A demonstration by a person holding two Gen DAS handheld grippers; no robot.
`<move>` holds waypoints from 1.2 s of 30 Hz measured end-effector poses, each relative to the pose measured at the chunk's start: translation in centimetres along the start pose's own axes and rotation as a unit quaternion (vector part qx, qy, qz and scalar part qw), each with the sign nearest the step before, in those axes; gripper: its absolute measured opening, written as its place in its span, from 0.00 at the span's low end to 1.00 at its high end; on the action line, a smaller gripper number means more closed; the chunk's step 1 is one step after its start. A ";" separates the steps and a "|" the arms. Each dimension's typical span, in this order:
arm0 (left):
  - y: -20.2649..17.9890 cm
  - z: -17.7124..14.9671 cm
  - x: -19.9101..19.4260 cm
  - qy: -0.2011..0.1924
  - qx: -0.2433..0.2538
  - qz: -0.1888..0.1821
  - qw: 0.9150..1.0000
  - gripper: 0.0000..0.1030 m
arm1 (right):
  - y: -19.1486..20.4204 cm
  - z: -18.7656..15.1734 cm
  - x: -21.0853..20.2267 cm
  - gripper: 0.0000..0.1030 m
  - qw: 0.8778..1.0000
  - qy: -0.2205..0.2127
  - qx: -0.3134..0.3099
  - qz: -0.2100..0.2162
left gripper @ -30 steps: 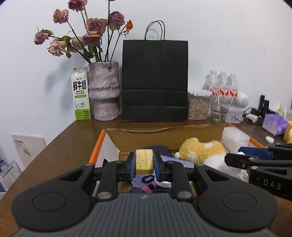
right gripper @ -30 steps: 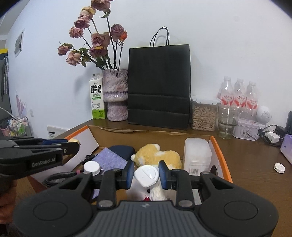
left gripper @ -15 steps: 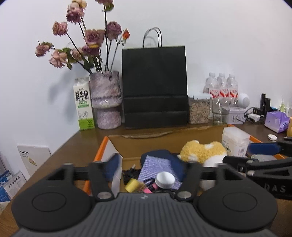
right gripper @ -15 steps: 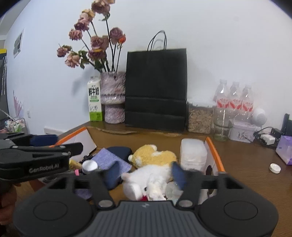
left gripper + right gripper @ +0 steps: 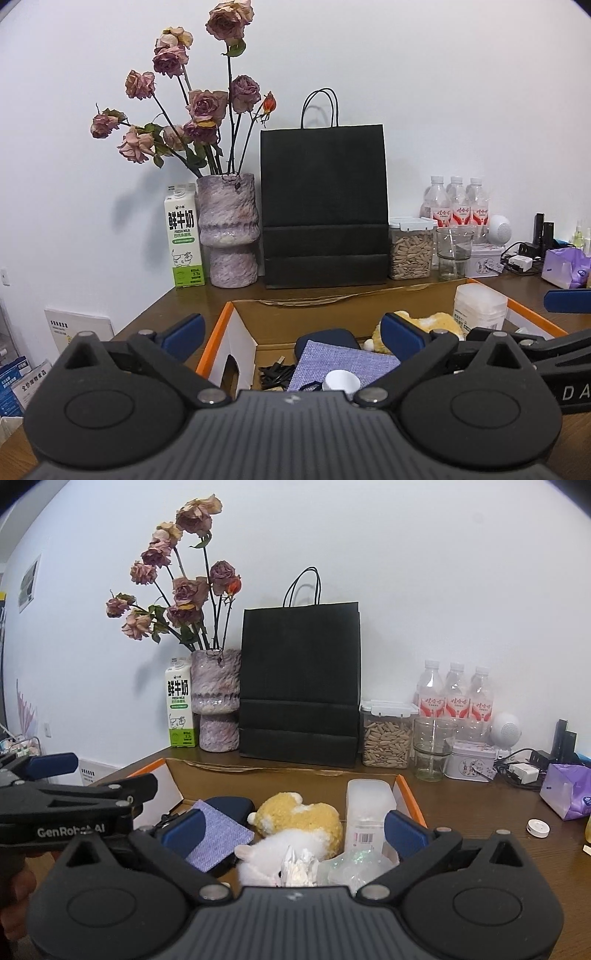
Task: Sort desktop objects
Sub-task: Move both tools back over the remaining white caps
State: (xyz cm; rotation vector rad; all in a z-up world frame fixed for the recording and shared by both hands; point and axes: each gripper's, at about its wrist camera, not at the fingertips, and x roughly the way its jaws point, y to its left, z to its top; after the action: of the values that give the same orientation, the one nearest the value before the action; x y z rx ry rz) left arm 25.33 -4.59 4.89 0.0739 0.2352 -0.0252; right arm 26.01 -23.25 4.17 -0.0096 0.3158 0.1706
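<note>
An orange-rimmed cardboard box (image 5: 218, 328) on the brown desk holds a purple cloth pouch (image 5: 343, 360), a white cap (image 5: 341, 380), a black cable (image 5: 275, 371), a yellow plush toy (image 5: 299, 812), a white plush toy (image 5: 273, 853) and a clear plastic container (image 5: 367, 808). My left gripper (image 5: 291, 338) is open and empty above the box's left part. My right gripper (image 5: 293, 825) is open and empty above the plush toys. Each gripper shows at the edge of the other's view: the right one (image 5: 561, 332), the left one (image 5: 74, 797).
Along the wall stand a milk carton (image 5: 183, 236), a vase of dried roses (image 5: 227, 229), a black paper bag (image 5: 323, 206), a seed jar (image 5: 410, 247), a glass (image 5: 452, 253) and water bottles (image 5: 458, 203). Right of the box lie a purple tissue pack (image 5: 567, 790) and a white cap (image 5: 537, 827).
Both grippers opened and rose. The left let go of a yellow block and the right let go of a white round object; both dropped into the box.
</note>
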 end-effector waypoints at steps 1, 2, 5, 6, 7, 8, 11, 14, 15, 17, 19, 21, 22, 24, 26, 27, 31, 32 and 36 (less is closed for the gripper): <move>0.0 0.0 0.0 0.000 0.000 0.000 1.000 1.00 | 0.0 0.0 0.0 1.00 1.000 0.000 0.000 0.001; 0.0 0.0 0.0 0.001 0.001 -0.001 1.000 1.00 | 0.0 0.0 0.0 1.00 1.000 0.000 -0.001 0.000; -0.1 -0.1 0.0 0.004 0.004 0.000 1.000 1.00 | 0.1 -0.1 -0.1 1.00 1.000 0.001 -0.002 -0.001; -0.1 -0.1 0.0 0.004 0.004 -0.001 1.000 1.00 | 0.1 -0.2 -0.2 1.00 1.000 0.000 -0.002 -0.001; -0.2 -0.1 -0.1 0.003 0.004 -0.002 1.000 1.00 | 0.1 -0.2 -0.3 1.00 1.000 -0.002 -0.002 -0.003; -0.2 -0.1 -0.2 0.002 0.004 -0.002 1.000 1.00 | 0.1 -0.2 -0.4 1.00 1.000 -0.005 -0.001 -0.004; -0.2 0.0 -0.5 -0.001 0.003 0.000 1.000 1.00 | 0.0 -0.2 -0.5 1.00 1.000 -0.008 0.001 -0.005; -0.1 -0.1 -0.8 -0.004 0.000 0.001 1.000 1.00 | 0.1 -0.4 -0.8 1.00 1.000 -0.011 -0.002 -0.011; -0.1 -0.1 -1.0 -0.005 0.000 0.001 1.000 1.00 | 0.2 -0.4 -0.9 1.00 1.000 -0.010 -0.003 -0.014; 0.0 -0.1 -1.4 -0.005 0.000 -0.003 1.000 1.00 | 0.3 -0.4 -1.3 1.00 1.000 -0.009 -0.004 -0.016; 0.1 -0.1 -1.8 -0.004 0.000 -0.004 1.000 1.00 | 0.5 -0.5 -1.9 1.00 1.000 -0.005 -0.004 -0.014; 0.2 -0.1 -2.3 -0.003 -0.002 -0.004 1.000 1.00 | 0.9 -0.8 -2.5 1.00 1.000 0.001 -0.010 -0.009; 0.3 -0.1 -2.6 -0.002 -0.003 -0.004 1.000 1.00 | 1.1 -0.9 -2.8 1.00 1.000 0.004 -0.013 -0.008; 0.5 -0.1 -3.2 0.000 -0.005 -0.003 1.000 1.00 | 1.4 -1.2 -3.4 1.00 1.000 0.011 -0.018 -0.004; 0.8 -0.2 -3.9 0.004 -0.005 0.000 1.000 1.00 | 1.7 -1.4 -4.1 1.00 1.000 0.022 -0.020 0.004; 1.0 -0.3 -4.2 0.007 -0.005 0.002 1.000 1.00 | 1.7 -1.6 -4.5 1.00 0.999 0.029 -0.021 0.008; 1.9 -1.0 -5.2 0.027 -0.009 0.008 1.000 1.00 | 1.9 -2.5 -5.6 1.00 0.998 0.060 -0.021 0.021; 2.1 -1.3 -5.5 0.034 -0.010 0.009 0.999 1.00 | 1.9 -3.0 -5.9 1.00 0.997 0.070 -0.020 0.026; 2.9 -2.5 -6.4 0.063 -0.014 0.013 0.998 1.00 | 2.4 -4.9 -6.6 0.93 0.993 0.107 -0.022 0.042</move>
State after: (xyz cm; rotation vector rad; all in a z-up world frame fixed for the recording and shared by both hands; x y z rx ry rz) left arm 18.68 -1.36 4.20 0.0508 0.3607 0.0088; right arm 17.91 -22.15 1.60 -0.0586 0.5276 0.2612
